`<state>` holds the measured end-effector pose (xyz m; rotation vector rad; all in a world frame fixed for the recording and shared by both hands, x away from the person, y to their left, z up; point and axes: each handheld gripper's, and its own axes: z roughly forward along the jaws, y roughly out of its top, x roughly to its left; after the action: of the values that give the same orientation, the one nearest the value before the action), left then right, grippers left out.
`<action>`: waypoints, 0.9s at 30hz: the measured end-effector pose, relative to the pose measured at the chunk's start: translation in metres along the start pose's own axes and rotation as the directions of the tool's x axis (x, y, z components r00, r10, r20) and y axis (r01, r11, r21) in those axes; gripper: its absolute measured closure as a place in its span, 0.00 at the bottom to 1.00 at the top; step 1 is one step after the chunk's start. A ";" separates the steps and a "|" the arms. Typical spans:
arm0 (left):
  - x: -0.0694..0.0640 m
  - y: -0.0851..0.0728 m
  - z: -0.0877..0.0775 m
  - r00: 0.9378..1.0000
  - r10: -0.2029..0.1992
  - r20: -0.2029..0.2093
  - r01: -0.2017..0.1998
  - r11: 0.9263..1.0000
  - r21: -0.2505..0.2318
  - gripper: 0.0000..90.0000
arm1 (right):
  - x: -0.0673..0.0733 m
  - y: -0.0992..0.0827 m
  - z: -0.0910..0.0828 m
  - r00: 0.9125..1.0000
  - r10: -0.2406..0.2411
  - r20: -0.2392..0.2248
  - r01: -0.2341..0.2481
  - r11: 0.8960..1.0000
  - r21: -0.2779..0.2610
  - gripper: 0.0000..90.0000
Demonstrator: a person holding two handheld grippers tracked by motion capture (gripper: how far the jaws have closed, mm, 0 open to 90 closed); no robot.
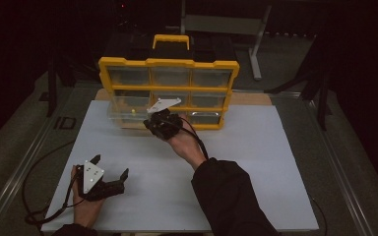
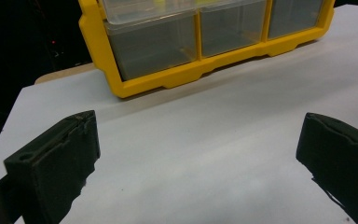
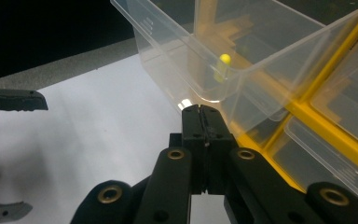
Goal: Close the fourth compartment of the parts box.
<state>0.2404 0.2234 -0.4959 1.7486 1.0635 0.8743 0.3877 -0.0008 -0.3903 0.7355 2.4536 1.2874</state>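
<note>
A white counter [image 1: 256, 162] is seen to carry a yellow-framed organizer [image 1: 169, 91] with clear drawers, stood at its far edge, a black and yellow handle on top. One clear drawer [image 3: 200, 60] in the organizer's lower left part is pulled out toward the person; in the right tool view its front wall is seen just beyond the tool tips, and whether the tips touch it cannot be told. The right tool [image 1: 163, 119] is held at the front of this drawer, near the organizer's bottom rows; its jaws are pressed flat together with nothing seen between them. The left tool [image 1: 109, 168] is held low over the near left part of the counter, well apart from the organizer; its jaws are spread wide, with bare counter between them in the left tool view. A small yellow piece [image 3: 223, 66] is noted inside the pulled-out drawer, leaning against the inner side of its front wall, just beyond the right tool's closed tips
</note>
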 end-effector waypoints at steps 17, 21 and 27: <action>0.000 0.000 0.000 1.000 -0.003 -0.003 0.003 1.000 -0.003 0.00 | 0.002 0.005 0.012 0.999 0.031 -0.015 -0.032 0.999 -0.036 0.99; 0.001 0.000 0.000 1.000 -0.003 -0.003 0.003 1.000 -0.001 0.00 | -0.001 0.005 0.014 0.999 0.038 -0.008 -0.038 0.998 -0.042 0.99; 0.001 0.000 0.000 1.000 -0.005 -0.002 0.005 1.000 -0.003 0.00 | -0.003 0.006 0.016 0.998 0.056 -0.001 -0.056 0.997 -0.046 0.99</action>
<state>0.2404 0.2244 -0.4957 1.7416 1.0670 0.8744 0.3991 0.0113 -0.3947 0.7983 2.4104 1.3590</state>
